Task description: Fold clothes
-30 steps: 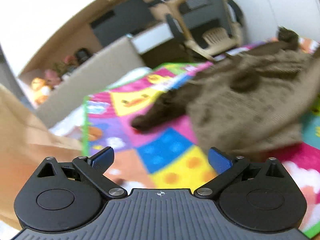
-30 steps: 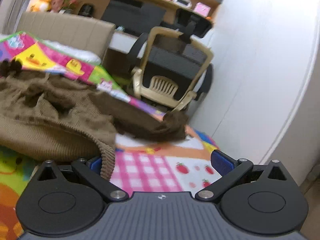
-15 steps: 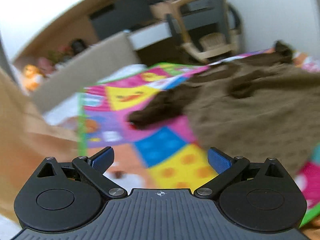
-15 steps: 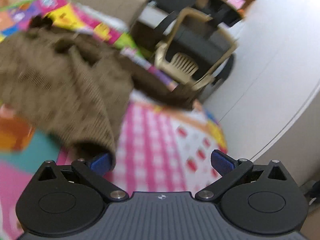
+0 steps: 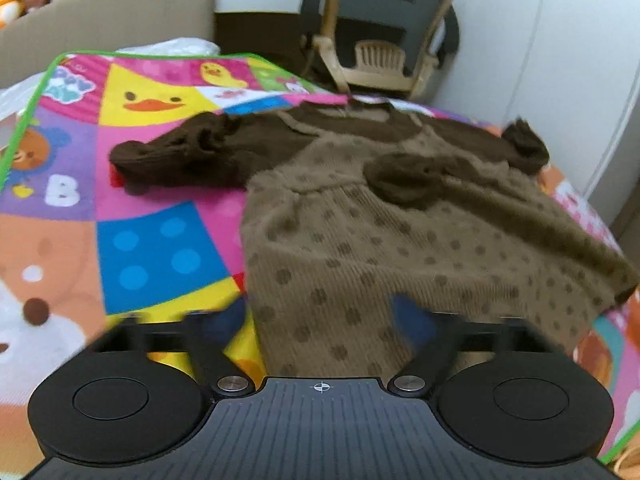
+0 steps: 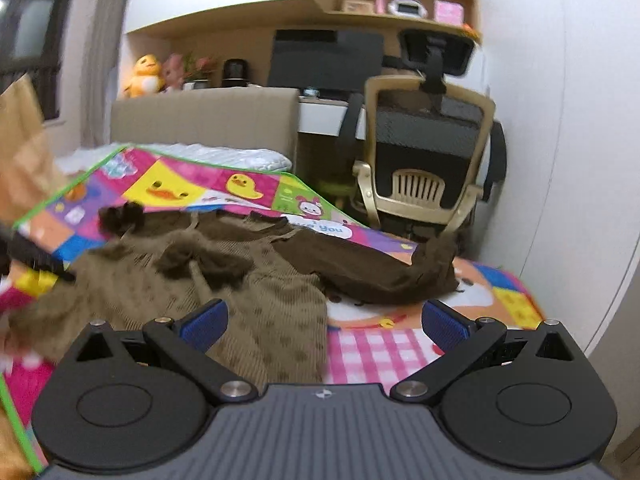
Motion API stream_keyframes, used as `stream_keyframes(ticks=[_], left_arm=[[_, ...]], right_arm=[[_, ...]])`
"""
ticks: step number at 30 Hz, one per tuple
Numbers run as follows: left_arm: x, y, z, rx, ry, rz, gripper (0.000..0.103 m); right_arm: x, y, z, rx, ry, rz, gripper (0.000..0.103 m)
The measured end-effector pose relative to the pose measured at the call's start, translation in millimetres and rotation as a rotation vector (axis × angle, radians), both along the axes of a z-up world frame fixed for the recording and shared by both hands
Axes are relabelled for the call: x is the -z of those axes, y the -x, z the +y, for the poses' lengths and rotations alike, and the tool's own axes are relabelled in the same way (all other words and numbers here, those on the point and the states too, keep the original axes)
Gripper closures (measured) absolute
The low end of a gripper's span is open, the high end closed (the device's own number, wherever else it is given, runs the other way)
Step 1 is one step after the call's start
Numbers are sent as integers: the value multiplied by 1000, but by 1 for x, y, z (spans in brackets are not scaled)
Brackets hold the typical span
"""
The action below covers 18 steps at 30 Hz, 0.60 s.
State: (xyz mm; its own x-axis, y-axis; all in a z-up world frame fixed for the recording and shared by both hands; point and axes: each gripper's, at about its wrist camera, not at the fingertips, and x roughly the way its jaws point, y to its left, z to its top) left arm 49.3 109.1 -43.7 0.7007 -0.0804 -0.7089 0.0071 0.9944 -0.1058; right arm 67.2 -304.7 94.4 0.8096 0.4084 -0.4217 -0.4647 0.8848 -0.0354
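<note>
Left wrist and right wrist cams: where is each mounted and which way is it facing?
Left wrist: on the left gripper, looking forward and down over the brown dress hem on the play mat; only its own fingers show.
Right wrist: on the right gripper, looking along the mat toward the office chair; own fingers show.
Shared: dress, mat, chair.

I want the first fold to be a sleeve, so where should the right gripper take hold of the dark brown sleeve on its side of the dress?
Probably at the ruffled cuff of the dark brown sleeve. It bunches up off the play mat, giving the open right gripper an edge to pinch. Come from the outer side, so the sleeve can be carried inward over the dotted tan skirt.
</note>
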Motion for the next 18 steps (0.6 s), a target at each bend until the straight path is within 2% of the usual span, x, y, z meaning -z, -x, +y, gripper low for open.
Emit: stream_keyframes(ticks=[1, 3, 5, 7, 10, 12, 14, 15, 16, 17, 18], left_arm=[[0, 1, 0, 0, -15, -4, 73], [1, 4, 0, -3, -47, -16, 100], [0, 8, 2, -16, -89, -31, 100], [-2, 16, 16, -69, -157, -33, 100], [1, 24, 40, -156, -223, -4, 100], [1, 29, 56, -195, -191, 11, 100], [-5, 32, 61, -180, -98, -6, 96], [-8, 32, 61, -149, -35, -15, 83], [-11, 32, 57, -114, 15, -23, 65], [-15, 34, 50, -76, 45, -40, 57], [-19, 39, 37, -6, 31, -63, 47]], right_arm=[[2, -10, 2, 21, -20, 21, 0], [5, -30, 4, 62, -68, 68, 0], [10, -42, 6, 82, -129, 124, 0], [14, -47, 13, 47, -166, 164, 0], [24, -42, 40, -62, -139, 177, 0], [29, -36, 57, -120, -102, 173, 0], [34, -30, 75, -177, -64, 168, 0], [36, -27, 83, -206, -46, 166, 0], [38, -24, 92, -234, -27, 163, 0], [41, -20, 101, -263, -9, 161, 0], [43, -17, 110, -292, 10, 159, 0]])
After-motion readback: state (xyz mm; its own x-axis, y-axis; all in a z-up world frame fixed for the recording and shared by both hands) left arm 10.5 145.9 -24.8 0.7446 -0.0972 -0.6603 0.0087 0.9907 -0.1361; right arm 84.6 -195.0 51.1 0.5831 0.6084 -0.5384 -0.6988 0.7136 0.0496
